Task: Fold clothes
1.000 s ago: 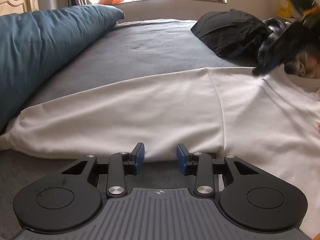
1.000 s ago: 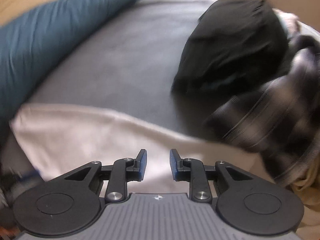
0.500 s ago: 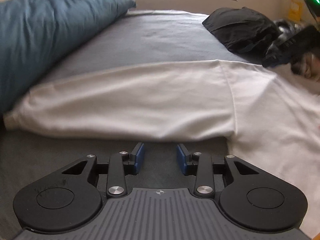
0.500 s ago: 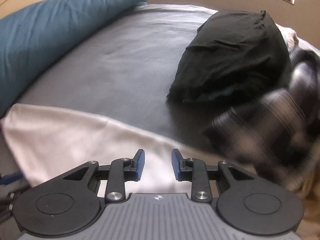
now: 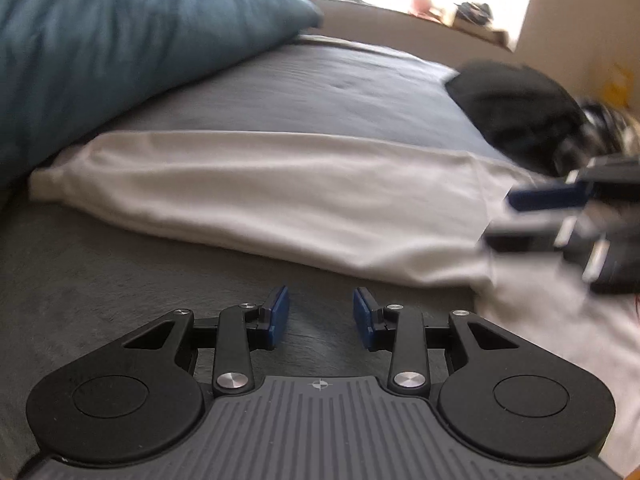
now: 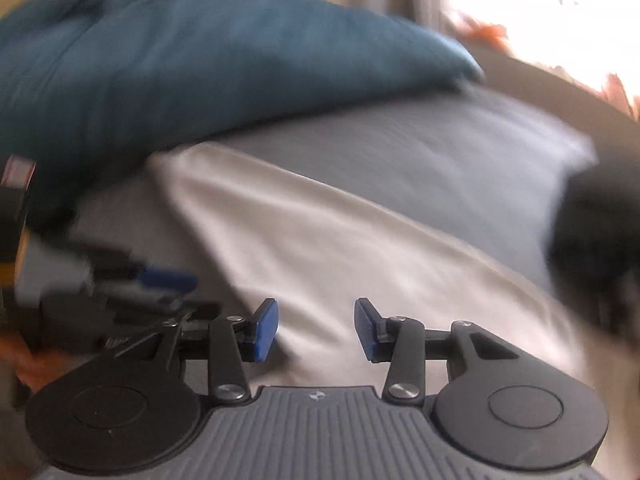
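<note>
Grippers both empty, staged at the near edge of the white shirt sleeve.

Left gripper (image 5: 320, 314) sat over bare grey bedcover (image 5: 140, 280), pads apart, nothing between them, just short of the sleeve hem; looked like a setup for pinching that edge. Right gripper (image 6: 316, 328) was over the white shirt (image 6: 320, 240), jaws opening, no cloth between the pads; in the left view it showed blurred at the shoulder seam (image 5: 536, 216). White shirt (image 5: 280, 188) lay flat across the bed, sleeve stretched toward the blue pillow (image 5: 120, 40), probably spread for a sleeve fold. Further back: black garment (image 5: 516, 108) and a plaid one (image 5: 600, 120) piled at the right, clear of the sleeve. Pillow crowded the cuff end.
</note>
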Tool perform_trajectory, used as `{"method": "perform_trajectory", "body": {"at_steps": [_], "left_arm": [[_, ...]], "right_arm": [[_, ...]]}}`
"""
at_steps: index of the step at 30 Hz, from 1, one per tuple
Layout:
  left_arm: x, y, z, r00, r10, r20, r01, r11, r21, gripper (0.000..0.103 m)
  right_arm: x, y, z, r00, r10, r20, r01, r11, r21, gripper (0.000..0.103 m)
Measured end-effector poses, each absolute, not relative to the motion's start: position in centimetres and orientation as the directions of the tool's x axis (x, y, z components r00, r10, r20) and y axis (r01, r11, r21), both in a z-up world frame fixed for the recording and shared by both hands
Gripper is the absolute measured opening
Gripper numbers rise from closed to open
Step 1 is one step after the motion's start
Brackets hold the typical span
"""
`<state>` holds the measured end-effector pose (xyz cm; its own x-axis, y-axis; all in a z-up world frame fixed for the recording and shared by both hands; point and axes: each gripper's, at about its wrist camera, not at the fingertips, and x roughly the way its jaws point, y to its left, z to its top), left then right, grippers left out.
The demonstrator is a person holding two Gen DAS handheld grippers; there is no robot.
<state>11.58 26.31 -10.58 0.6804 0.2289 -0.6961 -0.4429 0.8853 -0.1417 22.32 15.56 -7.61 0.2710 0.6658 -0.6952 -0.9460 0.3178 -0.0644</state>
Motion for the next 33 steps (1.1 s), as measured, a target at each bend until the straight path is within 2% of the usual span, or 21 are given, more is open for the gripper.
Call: {"method": "perform_trajectory", "body": {"at_steps": [5, 7, 9, 11, 15, 17, 23, 26, 30, 31, 33], "left_arm": [[9.4, 28.6, -10.6, 0.714, 0.205, -0.669, -0.504, 0.814, -0.288, 0.035], [8.8, 28.6, -10.9, 0.727, 0.193, -0.659, -0.486, 0.823, -0.294, 0.035], [8.4, 28.1, -11.3, 0.73, 0.195, -0.655, -0.459, 0.849, -0.26, 0.035], [8.1, 27.3, -11.7, 0.735, 0.207, -0.645, -0.423, 0.885, -0.198, 0.035], [8.5, 25.7, -12.3, 0.754, 0.241, -0.61, -0.332, 0.942, -0.038, 0.035], [9.2, 25.5, -12.5, 0.762, 0.234, -0.604, -0.308, 0.951, -0.02, 0.035], [9.3, 29.2, -12.2, 0.781, 0.131, -0.61, -0.397, 0.859, -0.324, 0.035], [8.8, 29.4, -12.3, 0.784, 0.132, -0.607, -0.401, 0.854, -0.332, 0.035], [8.5, 28.7, -12.0, 0.776, 0.146, -0.614, -0.395, 0.871, -0.292, 0.035], [8.5, 28.6, -11.9, 0.774, 0.148, -0.616, -0.395, 0.873, -0.287, 0.035], [8.3, 28.5, -11.5, 0.776, 0.155, -0.612, -0.398, 0.873, -0.283, 0.035]], "right_arm": [[19.3, 19.9, -11.1, 0.266, 0.631, -0.729, -0.964, 0.157, -0.215, 0.046], [19.0, 21.1, -12.5, 0.304, 0.617, -0.726, -0.949, 0.132, -0.286, 0.046], [19.2, 21.9, -13.4, 0.326, 0.607, -0.725, -0.941, 0.13, -0.314, 0.04], [20.2, 22.1, -13.1, 0.305, 0.607, -0.734, -0.952, 0.175, -0.251, 0.002], [22.2, 21.7, -11.5, 0.276, 0.645, -0.713, -0.954, 0.274, -0.121, 0.002], [23.0, 21.3, -10.7, 0.262, 0.662, -0.702, -0.948, 0.311, -0.061, 0.002], [22.7, 21.7, -10.8, 0.264, 0.675, -0.689, -0.938, 0.347, -0.019, 0.002], [22.8, 22.2, -10.6, 0.261, 0.681, -0.684, -0.93, 0.368, 0.011, 0.002], [23.3, 21.9, -12.9, 0.2, 0.628, -0.752, -0.932, 0.358, 0.051, 0.004], [23.5, 21.4, -12.9, 0.193, 0.634, -0.749, -0.929, 0.365, 0.069, 0.005], [24.7, 19.5, -11.8, 0.167, 0.673, -0.721, -0.909, 0.388, 0.152, 0.015]]}}
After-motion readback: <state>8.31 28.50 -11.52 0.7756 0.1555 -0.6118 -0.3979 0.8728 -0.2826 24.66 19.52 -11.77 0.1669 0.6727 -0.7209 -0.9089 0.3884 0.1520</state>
